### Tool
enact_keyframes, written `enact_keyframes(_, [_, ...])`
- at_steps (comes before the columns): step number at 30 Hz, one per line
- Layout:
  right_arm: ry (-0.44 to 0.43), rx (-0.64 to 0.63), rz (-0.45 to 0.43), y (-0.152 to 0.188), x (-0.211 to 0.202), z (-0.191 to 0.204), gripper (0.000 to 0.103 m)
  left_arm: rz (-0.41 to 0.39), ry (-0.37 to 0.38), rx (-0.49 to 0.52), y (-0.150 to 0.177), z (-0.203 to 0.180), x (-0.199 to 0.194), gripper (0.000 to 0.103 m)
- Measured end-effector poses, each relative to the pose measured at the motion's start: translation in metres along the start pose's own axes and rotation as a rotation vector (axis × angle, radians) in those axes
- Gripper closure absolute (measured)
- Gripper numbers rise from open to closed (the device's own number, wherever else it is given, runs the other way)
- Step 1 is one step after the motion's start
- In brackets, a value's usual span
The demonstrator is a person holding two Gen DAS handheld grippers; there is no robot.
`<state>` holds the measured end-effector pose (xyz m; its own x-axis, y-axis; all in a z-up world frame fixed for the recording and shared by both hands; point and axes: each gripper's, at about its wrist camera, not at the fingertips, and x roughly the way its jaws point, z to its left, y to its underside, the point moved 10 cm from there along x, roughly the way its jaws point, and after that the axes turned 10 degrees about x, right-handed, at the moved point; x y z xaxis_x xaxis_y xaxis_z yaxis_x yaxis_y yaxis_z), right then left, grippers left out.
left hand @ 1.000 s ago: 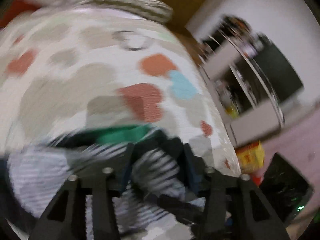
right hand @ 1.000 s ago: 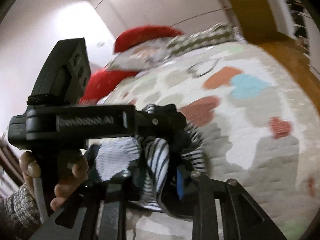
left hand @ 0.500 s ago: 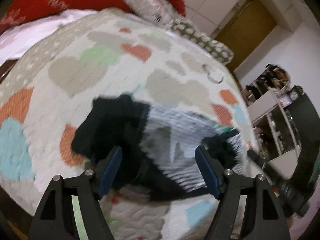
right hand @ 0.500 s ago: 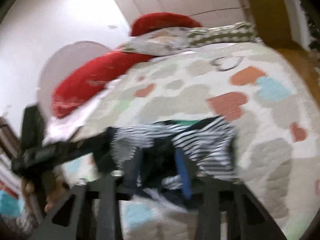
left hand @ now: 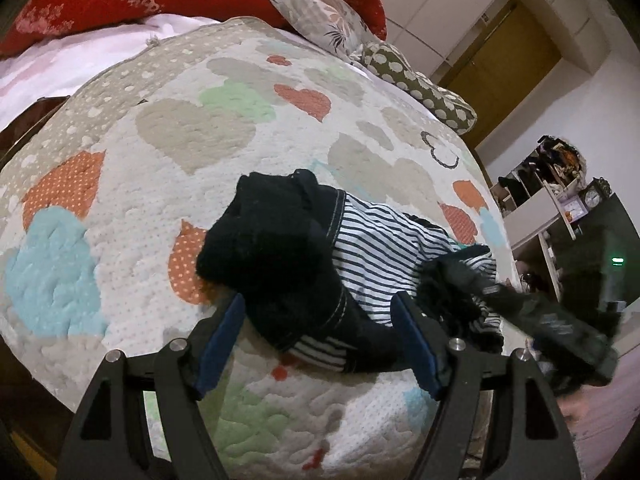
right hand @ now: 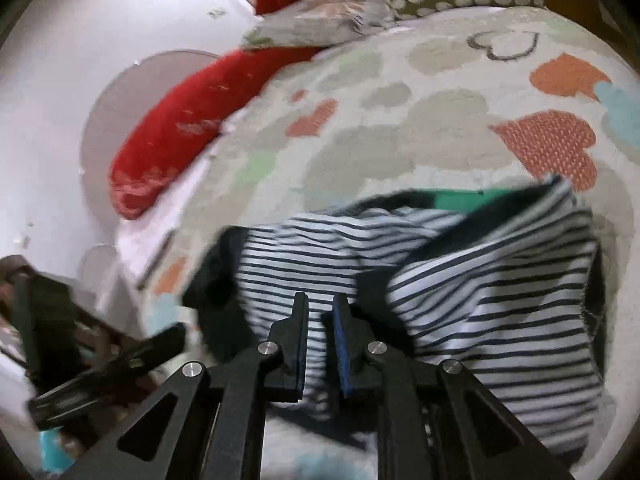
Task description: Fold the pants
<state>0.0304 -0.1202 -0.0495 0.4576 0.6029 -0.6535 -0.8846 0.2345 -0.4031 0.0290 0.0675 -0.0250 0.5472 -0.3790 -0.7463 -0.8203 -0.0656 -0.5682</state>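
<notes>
Both grippers are working the limp, light pants bunched mid-frame on the quilt: my right gripper is pinching striped cloth, my left gripper is gaping, seeking a hem.

Right wrist view is motion-blurred throughout; the striped pants lose edge detail, and their near portion runs out of frame at bottom right. Fabric between the right gripper pads is hidden by the narrow gap, so a pinch appears likely but unconfirmed. In the left wrist view, the right gripper tips are buried in bunched cloth and smeared. Shelf contents are too small to identify.
</notes>
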Motion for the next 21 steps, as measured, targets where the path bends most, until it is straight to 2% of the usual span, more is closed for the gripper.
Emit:
enact_keyframes(3, [-0.014,-0.045,-0.088,-0.014,-0.039,0.011,0.088,0.006,0.010,-0.009,0.003,0.000,0.001,0.029])
enact_keyframes(6, [0.121,-0.049,-0.188,-0.035,-0.064,-0.005,0.088,0.009,0.017,-0.004,0.005,-0.004,0.001,0.029])
enact_keyframes(9, [0.186,-0.010,-0.180,-0.044,-0.062,-0.025,0.088,0.008,0.017,0.011,0.005,-0.008,0.000,0.029])
enact_keyframes(11, [0.202,0.026,-0.125,-0.043,-0.043,-0.037,0.088,0.010,0.015,0.015,0.006,-0.009,0.000,0.029])
enact_keyframes(14, [0.258,0.078,0.011,-0.034,0.001,-0.061,0.088,0.008,0.012,0.008,0.005,-0.005,-0.003,0.029])
enact_keyframes(17, [0.281,0.067,-0.020,-0.038,0.002,-0.061,0.088,-0.012,0.003,-0.016,0.002,0.007,-0.010,0.029])
enact_keyframes(19, [0.298,0.010,-0.123,-0.046,-0.015,-0.042,0.088,-0.023,0.004,-0.041,0.000,0.016,-0.012,0.029])
enact_keyframes(21, [0.295,-0.060,-0.171,-0.049,-0.024,-0.019,0.088,-0.024,0.007,-0.068,0.000,0.025,-0.012,0.029])
